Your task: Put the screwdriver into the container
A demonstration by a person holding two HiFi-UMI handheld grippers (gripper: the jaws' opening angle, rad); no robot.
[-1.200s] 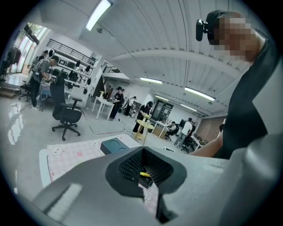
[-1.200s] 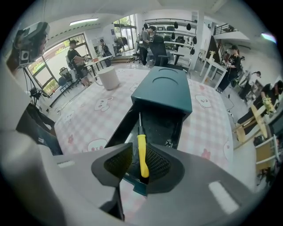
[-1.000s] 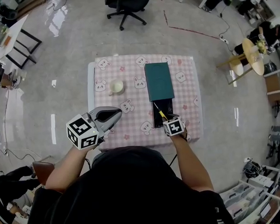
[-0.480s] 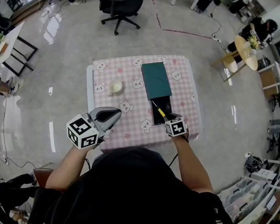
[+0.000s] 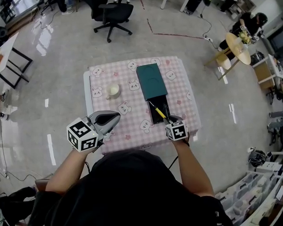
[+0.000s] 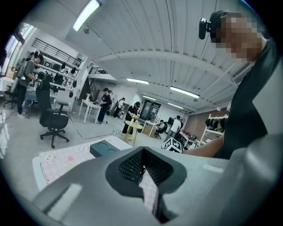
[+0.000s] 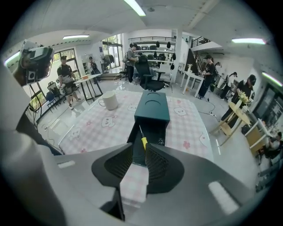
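Head view: the table and container sit slightly shifted in frame from a second ago, yet the right gripper still hangs over the open black tray, arm reaching forward, jaws narrow on the screwdriver, so I judge only lowering and release remain; the left gripper, closed and empty, idles near the table's front edge

I see a worktop dressed in a pink checked cloth printed with bunnies. A cream mug stands upright on its left half, well apart from the edges. Beyond the far side, a black office chair sits on the glossy grey floor, and a round wooden side table stands at far right.
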